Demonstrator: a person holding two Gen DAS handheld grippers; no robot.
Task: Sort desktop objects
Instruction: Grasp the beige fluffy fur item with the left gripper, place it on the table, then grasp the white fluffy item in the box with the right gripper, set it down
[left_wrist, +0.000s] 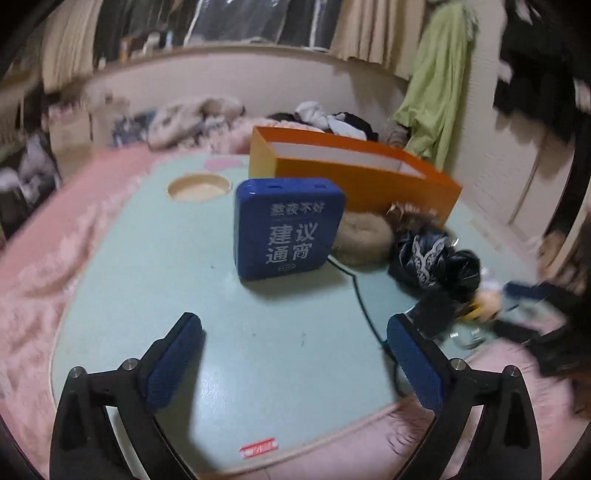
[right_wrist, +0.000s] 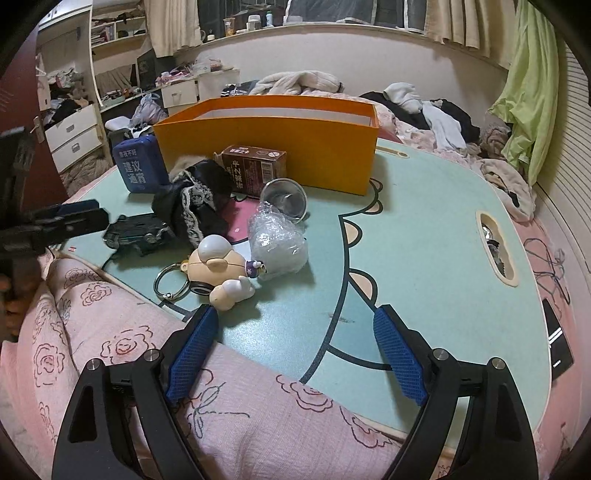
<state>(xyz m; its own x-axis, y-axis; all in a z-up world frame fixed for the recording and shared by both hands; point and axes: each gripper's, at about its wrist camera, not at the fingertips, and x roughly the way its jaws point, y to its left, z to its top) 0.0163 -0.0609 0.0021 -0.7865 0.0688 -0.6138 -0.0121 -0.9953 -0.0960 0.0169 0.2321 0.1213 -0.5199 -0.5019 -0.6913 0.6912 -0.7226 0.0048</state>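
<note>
Both tongs are seen spread wide and empty: the left tongs (left_wrist: 294, 345) at lower centre of their view, the right tongs (right_wrist: 295, 332) likewise. The blue box (left_wrist: 286, 229) stands upright at centre frame ahead of the left tongs; it is judged rigid, light and slick, best pinched across its flat faces. A cable (left_wrist: 364, 306) trails beside it, black cloth (left_wrist: 432, 258) lies right, the orange bin (left_wrist: 365, 177) behind.

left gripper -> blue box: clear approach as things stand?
Probably yes. The left gripper is open and empty, pointed at the blue box, which stands upright with only bare table between. A black cable runs off to its right, apparently outside the approach line.
</note>
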